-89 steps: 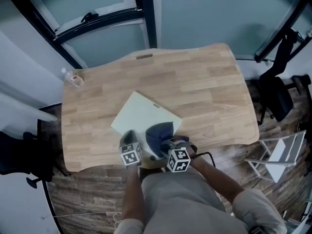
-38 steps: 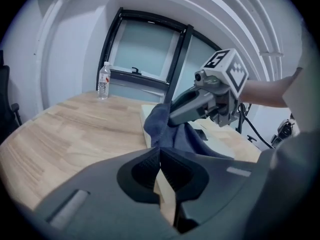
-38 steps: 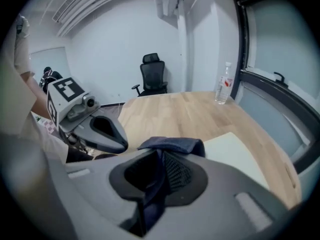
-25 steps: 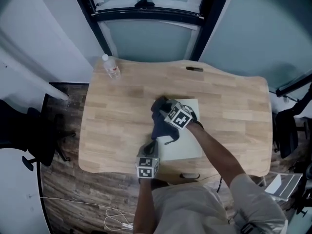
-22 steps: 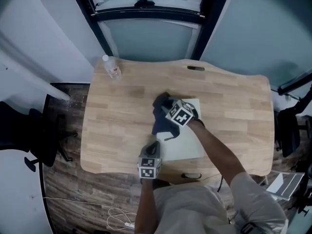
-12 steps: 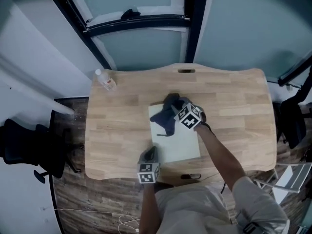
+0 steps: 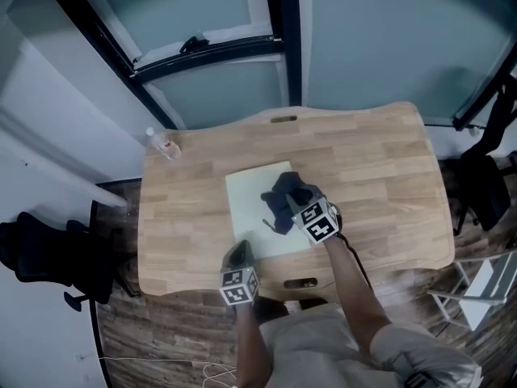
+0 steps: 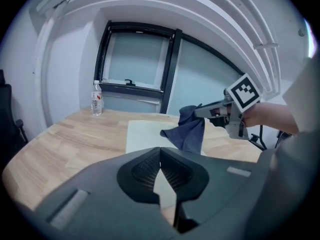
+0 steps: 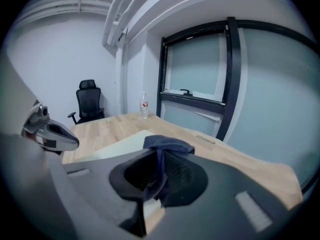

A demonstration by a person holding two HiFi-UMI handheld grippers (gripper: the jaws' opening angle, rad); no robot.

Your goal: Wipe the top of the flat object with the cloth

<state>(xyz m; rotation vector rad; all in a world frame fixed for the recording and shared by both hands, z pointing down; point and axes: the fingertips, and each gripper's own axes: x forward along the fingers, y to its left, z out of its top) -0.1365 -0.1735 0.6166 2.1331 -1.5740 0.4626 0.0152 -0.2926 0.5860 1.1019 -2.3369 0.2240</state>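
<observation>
Cloth hangs pinched in right tool over pale board; left tool pressed together by board's near edge

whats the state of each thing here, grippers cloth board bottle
board: lying flat on the table
cloth: bunched, hanging over the board
right gripper: shut on cloth
left gripper: shut, empty, at the board's near edge
bottle: upright at the table's far corner
</observation>
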